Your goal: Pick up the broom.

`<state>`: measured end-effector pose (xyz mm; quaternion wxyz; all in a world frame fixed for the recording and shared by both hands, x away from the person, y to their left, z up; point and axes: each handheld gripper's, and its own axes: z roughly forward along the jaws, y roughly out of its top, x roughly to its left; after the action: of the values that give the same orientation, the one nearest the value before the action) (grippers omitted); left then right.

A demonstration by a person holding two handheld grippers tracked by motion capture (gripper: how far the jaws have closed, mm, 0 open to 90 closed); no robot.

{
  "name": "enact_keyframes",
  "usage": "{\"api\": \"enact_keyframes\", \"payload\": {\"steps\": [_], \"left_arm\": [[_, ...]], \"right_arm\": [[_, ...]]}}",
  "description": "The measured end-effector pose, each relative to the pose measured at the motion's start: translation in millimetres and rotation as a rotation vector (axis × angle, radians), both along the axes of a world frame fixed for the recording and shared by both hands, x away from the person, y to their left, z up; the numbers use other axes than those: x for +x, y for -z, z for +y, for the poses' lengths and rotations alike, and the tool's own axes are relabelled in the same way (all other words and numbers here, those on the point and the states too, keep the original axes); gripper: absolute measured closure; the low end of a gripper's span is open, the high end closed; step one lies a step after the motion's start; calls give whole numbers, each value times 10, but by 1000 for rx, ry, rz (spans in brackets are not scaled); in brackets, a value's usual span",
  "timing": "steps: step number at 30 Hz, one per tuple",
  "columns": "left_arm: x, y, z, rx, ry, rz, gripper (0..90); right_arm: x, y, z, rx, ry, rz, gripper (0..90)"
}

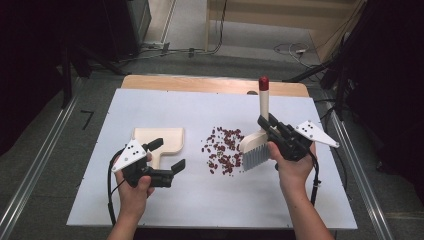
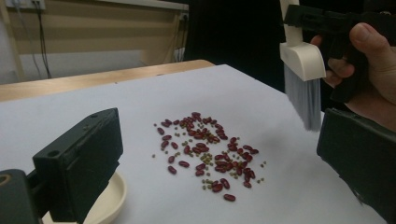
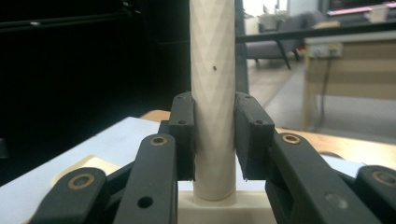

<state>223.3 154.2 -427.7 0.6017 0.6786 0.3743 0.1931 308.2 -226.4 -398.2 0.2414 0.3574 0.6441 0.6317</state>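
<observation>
My left gripper [image 1: 167, 155], jaws spread, half hides the cream plastic dustpan [image 1: 165, 139] mid-table; my right gripper [image 1: 267, 125] pinches the cream, red-capped brush [image 1: 256, 150] handle beside scattered red beans [image 1: 222, 150].

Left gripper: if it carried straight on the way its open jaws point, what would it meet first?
Probably the scattered beans: in the left gripper view they lie dead ahead of the left gripper. The brush hangs beyond, off to one side. Depth is hard to judge.

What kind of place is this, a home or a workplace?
Probably a lab or office workspace: a white board on a table, metal rails on the floor, loose cables, and desks behind.
</observation>
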Motion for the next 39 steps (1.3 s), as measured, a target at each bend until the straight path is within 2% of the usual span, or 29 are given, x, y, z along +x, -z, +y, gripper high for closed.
{"api": "enact_keyframes", "payload": {"steps": [10,14,18,19,21,23,27,29,33,39], "left_arm": [[-25,-46,-296,-14,72,42,38],[-30,-57,-424,-28,102,75,55],[-40,-52,-541,-29,124,102,123],[-42,-42,-591,-33,143,114,141],[-43,-35,-614,-28,151,119,165],[-36,-14,-661,-21,159,140,195],[-31,0,-683,-23,164,159,285],[-34,5,-701,-20,174,162,352],[-18,25,-726,-27,200,192,497],[-15,39,-719,-23,178,205,621]], "right_arm": [[-148,18,333,-15,-87,-43,698],[-195,48,460,-9,-130,-55,698],[-278,74,618,-26,-154,-85,698],[-287,79,644,-32,-160,-97,697],[-320,89,700,-42,-175,-102,697],[-347,97,748,-46,-186,-105,697],[-384,107,805,-46,-197,-108,697],[-425,116,860,-51,-213,-112,697],[-475,132,926,-58,-227,-116,697],[-532,146,987,-74,-229,-121,697]]}}
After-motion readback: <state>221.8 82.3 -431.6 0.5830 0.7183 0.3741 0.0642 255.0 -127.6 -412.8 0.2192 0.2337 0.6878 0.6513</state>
